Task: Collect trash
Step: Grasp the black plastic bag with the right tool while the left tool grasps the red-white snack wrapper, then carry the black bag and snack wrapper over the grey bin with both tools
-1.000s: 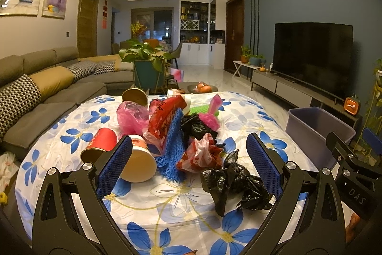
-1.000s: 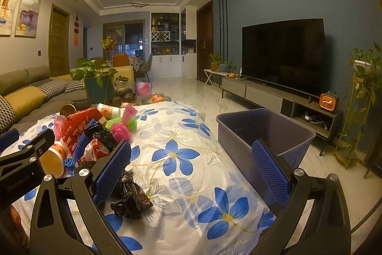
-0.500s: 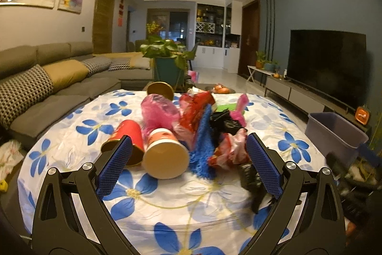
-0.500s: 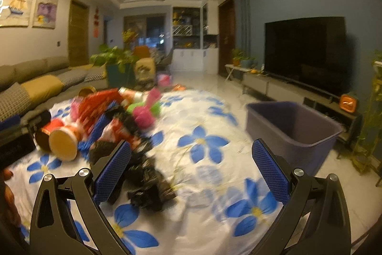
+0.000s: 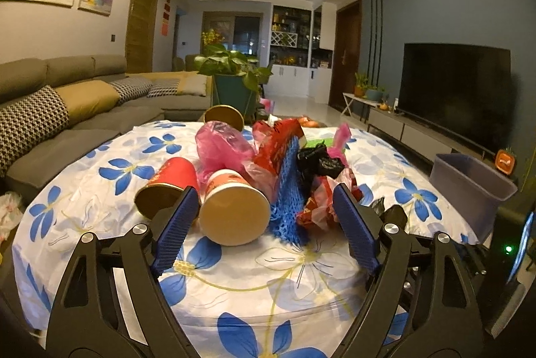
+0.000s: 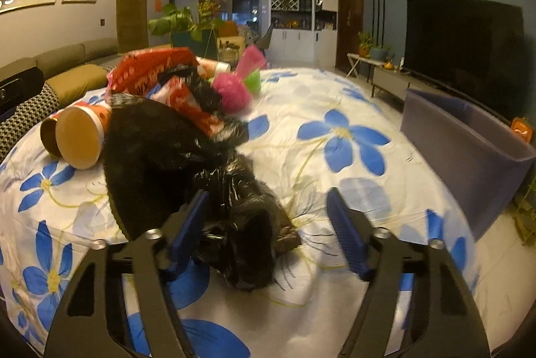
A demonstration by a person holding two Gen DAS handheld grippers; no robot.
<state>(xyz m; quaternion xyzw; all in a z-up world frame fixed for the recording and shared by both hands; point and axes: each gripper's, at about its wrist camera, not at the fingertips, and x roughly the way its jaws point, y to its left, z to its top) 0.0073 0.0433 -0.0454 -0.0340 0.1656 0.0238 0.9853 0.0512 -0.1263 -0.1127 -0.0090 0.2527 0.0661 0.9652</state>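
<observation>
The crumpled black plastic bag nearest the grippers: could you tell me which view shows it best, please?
The right wrist view: the black plastic bag fills the near centre, between the right gripper's closing jaws. The left wrist view shows only a scrap behind its right finger.

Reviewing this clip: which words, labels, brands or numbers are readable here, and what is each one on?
No text can be read clearly.
Gold print on the red cup: too blurred.
Print on the red snack wrapper: unreadable.
Signs on the red wall hangings: too small.
Mark on the orange box: too small.
</observation>
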